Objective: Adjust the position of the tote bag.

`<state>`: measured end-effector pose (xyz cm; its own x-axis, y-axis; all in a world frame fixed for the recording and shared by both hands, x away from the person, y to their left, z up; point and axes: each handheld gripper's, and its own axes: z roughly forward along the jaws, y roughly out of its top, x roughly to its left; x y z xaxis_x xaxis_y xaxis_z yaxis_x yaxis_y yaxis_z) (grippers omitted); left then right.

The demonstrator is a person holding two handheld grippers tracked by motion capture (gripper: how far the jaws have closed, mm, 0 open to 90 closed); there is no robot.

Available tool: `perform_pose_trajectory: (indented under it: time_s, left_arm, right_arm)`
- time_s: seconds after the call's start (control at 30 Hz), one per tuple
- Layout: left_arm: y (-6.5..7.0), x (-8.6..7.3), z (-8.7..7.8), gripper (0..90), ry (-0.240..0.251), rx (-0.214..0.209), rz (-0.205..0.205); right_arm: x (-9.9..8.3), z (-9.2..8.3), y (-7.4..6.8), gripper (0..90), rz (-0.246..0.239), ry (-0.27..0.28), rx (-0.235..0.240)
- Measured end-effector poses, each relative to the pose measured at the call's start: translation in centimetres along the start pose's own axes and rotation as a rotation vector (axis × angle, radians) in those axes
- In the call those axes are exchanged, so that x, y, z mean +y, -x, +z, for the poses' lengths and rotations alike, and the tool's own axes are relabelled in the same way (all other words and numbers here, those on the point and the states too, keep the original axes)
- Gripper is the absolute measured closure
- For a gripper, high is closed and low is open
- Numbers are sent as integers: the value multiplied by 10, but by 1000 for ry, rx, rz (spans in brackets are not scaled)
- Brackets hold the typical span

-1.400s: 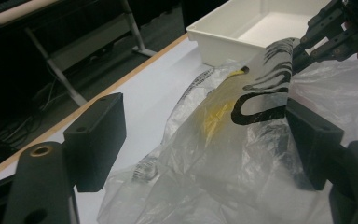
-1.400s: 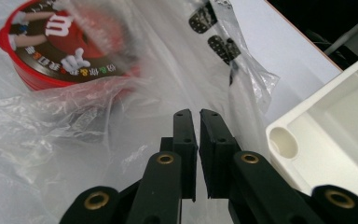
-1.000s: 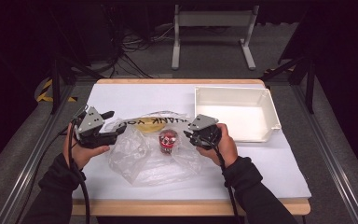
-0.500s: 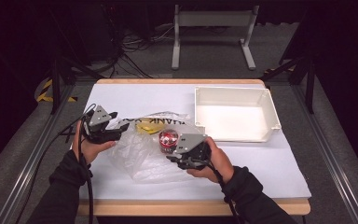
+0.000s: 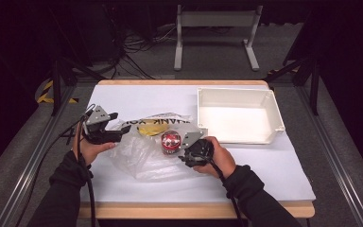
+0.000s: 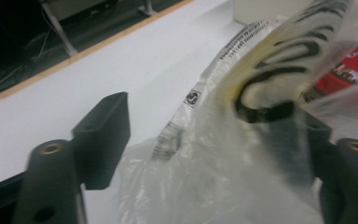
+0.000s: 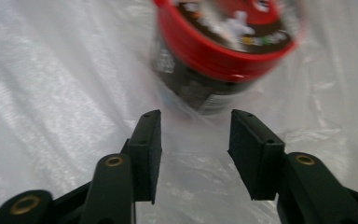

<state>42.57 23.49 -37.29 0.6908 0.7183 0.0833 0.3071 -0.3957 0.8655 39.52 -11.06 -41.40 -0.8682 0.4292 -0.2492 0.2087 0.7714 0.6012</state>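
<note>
A clear plastic bag (image 5: 139,153) with yellow and black print lies crumpled on the white table. A short can with a red lid (image 5: 171,142) stands at the bag's right side, seen through the film. My left gripper (image 5: 123,137) is at the bag's left edge. Its jaws have just been opening and stand wide; in the left gripper view (image 6: 205,116) the bag film (image 6: 242,154) drapes over the right jaw. My right gripper (image 5: 183,153) points at the can from the front right. Its jaws have also just been opening, and they (image 7: 196,121) gape just short of the can (image 7: 219,51), above the film.
A white rectangular tray (image 5: 274,111) sits at the back right of the table. The table's wooden front edge (image 5: 194,210) runs below my forearms. Cables trail from both grippers toward me.
My right gripper has come forward and down, from beside the can to its front right, with its jaws wider. The left gripper's jaws are wider too. The can has stayed put.
</note>
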Motion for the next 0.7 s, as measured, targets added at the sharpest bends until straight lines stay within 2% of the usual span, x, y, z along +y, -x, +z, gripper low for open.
perform_pose_trajectory:
  time_s: [0.03, 0.17, 0.27, 0.37, 0.5, 0.6, 0.7]
  left_arm:
    - [-3, 1, -4, 215, 10, -3, 0]
    - [-15, 7, -20, 130, 76, 19, -74]
    - [-16, 9, -22, 126, 82, 18, -76]
    - [-10, 11, -18, 128, 59, -2, -54]
    - [1, 17, -9, 121, 45, -33, -8]
    - [7, 21, -5, 121, 34, -43, 3]
    - [11, 24, -6, 122, 51, -71, -3]
  right_arm:
    - [-1, 0, 3, 528, 14, -1, -12]
    - [-2, 2, 11, 524, 31, 1, -52]
    - [-2, 2, 15, 521, 46, 17, -69]
    - [0, 0, 18, 505, 58, 43, -87]
    - [6, -1, 22, 518, 46, 46, -110]
    - [7, -1, 23, 517, 41, 31, -112]
    - [5, 0, 23, 508, 45, 18, -116]
